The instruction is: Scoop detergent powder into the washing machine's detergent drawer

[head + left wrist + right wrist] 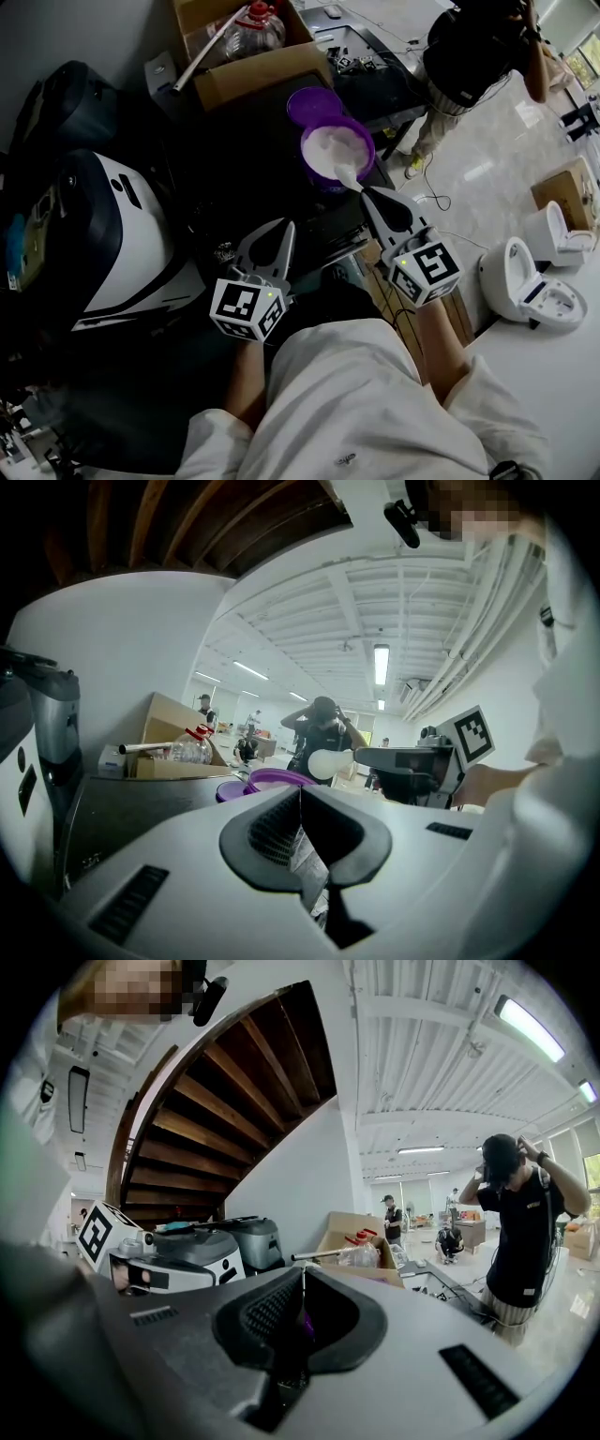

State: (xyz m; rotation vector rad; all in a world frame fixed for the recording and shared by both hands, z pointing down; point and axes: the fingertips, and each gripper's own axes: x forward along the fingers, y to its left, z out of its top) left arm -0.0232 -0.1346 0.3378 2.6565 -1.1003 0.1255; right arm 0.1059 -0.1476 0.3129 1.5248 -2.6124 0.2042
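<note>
Here we see right tool [373, 195] clamped on handle of white scoop [345, 172]; scoop bowl over near rim of open purple tub [366, 141], detergent powder [328, 145] inside. Tub sits on dark surface [244, 141]. Our left tool [281, 228] has jaws together, nothing between, lower-left, well apart from scoop.

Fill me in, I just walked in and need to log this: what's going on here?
A person is working with a gripper in each hand. The right gripper is shut on the handle of a white scoop and holds its bowl at the near rim of an open purple tub of white powder. The left gripper is shut on nothing and hangs off to the tub's left, nearer the person.
</note>
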